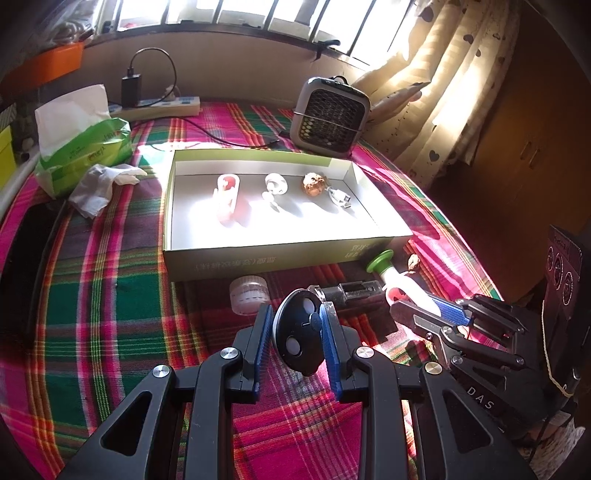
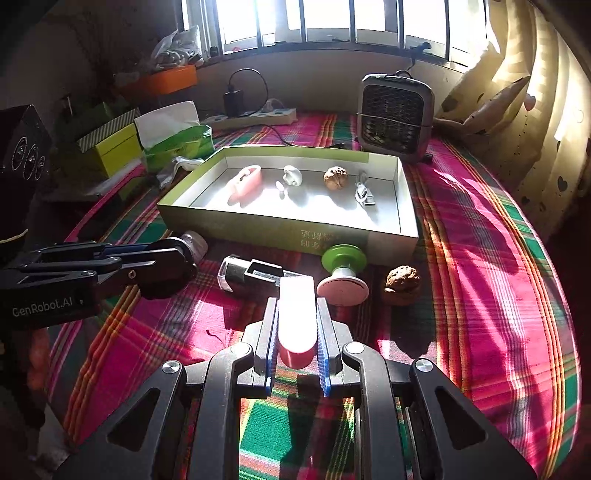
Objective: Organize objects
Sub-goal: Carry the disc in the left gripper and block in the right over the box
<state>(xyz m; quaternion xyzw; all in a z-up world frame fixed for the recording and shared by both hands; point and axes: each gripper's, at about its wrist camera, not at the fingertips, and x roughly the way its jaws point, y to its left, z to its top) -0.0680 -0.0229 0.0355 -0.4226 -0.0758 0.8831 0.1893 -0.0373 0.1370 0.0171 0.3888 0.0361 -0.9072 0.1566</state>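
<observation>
**Two grippers loaded, box waiting**

Held in the left gripper (image 1: 295, 332): a black oval remote (image 1: 301, 334), pinched edgewise between the blue pads, jaws closed to its thickness. Held in the right gripper (image 2: 295, 332): a pink tube (image 2: 297, 319), clamped along its length, jaws narrowed around it. Both apparently lifted just short of the open cardboard box (image 1: 258, 254), likely for dropping inside beside the pieces already lined up there: a pink case (image 1: 226, 197), a white earbud (image 1: 275, 184), a walnut (image 1: 314, 184) and a small cable (image 1: 340, 197).

Left outside, near the box's front wall: a clear jar (image 1: 248, 295), a black holder (image 2: 251, 277), a green-and-pink suction piece (image 2: 343, 275) and a second walnut (image 2: 402, 282).

Spread underneath: a pink and green plaid cloth (image 2: 480, 258), streaked with strong sun from the barred window (image 2: 325, 18). Further back: a small heater (image 2: 395, 114), a power strip (image 1: 162, 105), a tissue pack (image 1: 81, 147), heart-print curtains (image 1: 443, 92).
</observation>
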